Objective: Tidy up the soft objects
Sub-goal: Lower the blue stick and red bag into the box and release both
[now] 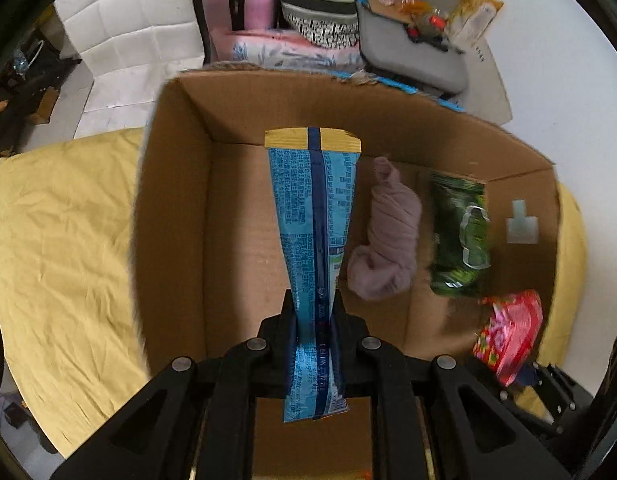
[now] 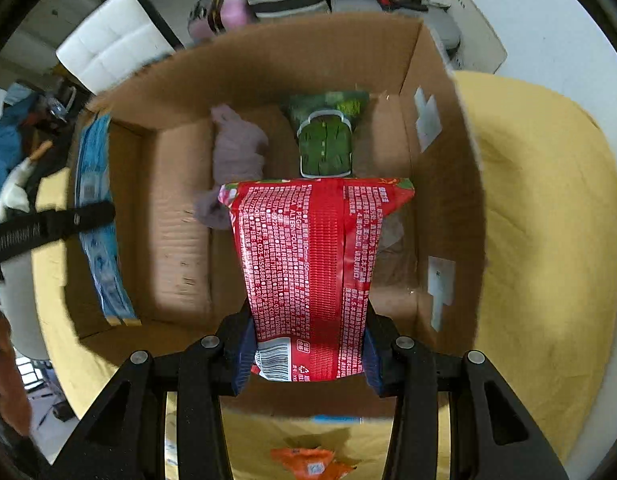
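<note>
My left gripper [image 1: 314,308] is shut on a long blue snack packet [image 1: 310,216] that hangs down into an open cardboard box [image 1: 176,200]. My right gripper [image 2: 308,320] is shut on a red printed packet [image 2: 312,264], held over the same cardboard box [image 2: 448,208]. On the box floor lie a mauve yarn bundle [image 1: 384,240] and a green packet [image 1: 458,236]. The right wrist view shows the yarn bundle [image 2: 238,148], the green packet [image 2: 326,142] and the blue packet [image 2: 98,216] at the left, with the left gripper's finger across it. The red packet [image 1: 508,332] appears low right in the left wrist view.
The box stands on a yellow sheet [image 1: 64,240] that spreads on both sides [image 2: 548,240]. An orange packet [image 2: 308,462] lies on the sheet near the box. Behind are a white padded chair [image 1: 120,40], a patterned bag [image 1: 320,4], pink things and a grey seat with clutter [image 1: 412,40].
</note>
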A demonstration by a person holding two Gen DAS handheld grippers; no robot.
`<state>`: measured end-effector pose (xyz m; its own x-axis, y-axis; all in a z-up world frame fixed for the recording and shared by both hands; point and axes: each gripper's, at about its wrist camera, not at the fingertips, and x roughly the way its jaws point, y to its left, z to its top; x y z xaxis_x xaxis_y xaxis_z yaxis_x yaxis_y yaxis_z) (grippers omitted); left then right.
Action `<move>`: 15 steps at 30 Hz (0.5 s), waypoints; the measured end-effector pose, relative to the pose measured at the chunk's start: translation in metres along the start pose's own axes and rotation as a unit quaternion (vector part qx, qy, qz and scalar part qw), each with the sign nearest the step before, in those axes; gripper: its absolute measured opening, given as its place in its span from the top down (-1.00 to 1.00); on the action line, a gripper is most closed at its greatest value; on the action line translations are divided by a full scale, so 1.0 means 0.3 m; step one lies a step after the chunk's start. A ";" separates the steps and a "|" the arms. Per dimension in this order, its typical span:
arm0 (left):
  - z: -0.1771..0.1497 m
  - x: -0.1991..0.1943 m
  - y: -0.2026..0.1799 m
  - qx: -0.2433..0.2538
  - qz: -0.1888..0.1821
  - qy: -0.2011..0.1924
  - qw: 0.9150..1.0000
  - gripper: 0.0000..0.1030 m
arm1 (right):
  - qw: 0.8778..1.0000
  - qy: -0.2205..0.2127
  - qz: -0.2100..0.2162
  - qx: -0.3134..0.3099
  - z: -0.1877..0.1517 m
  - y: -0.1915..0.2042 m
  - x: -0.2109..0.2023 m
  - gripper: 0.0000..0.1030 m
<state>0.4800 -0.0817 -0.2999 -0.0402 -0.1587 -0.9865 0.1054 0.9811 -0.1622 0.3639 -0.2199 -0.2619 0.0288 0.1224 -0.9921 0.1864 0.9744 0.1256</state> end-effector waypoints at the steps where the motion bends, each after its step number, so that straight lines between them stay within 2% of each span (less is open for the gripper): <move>1: 0.016 0.017 -0.003 0.004 -0.001 0.004 1.000 0.77 | 1.000 0.005 -0.005 0.000 0.004 0.001 0.026 0.10; 7: 0.098 0.099 -0.019 0.025 0.008 0.022 0.999 0.73 | 0.999 0.031 -0.025 0.007 0.011 -0.014 0.141 0.10; 9: 0.121 0.121 -0.021 0.028 0.023 0.031 0.999 0.72 | 0.999 0.039 -0.031 0.006 0.017 -0.021 0.168 0.08; 12: 0.139 0.132 -0.016 0.017 0.034 0.036 0.999 0.48 | 0.998 0.056 -0.030 0.018 0.024 -0.043 0.207 0.05; 13: 0.141 0.129 -0.013 0.015 0.033 0.033 0.999 0.45 | 0.998 0.059 -0.027 0.022 0.026 -0.048 0.214 0.02; 15: 0.141 0.121 -0.009 0.009 0.031 0.027 0.999 0.43 | 0.998 0.052 -0.027 0.021 0.029 -0.051 0.209 -0.24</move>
<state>0.5204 -0.0946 -0.3361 -0.0859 -0.0913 -0.9921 0.1267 0.9867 -0.1018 0.3713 -0.2288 -0.3260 -0.0844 0.0908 -0.9923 0.2262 0.9716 0.0696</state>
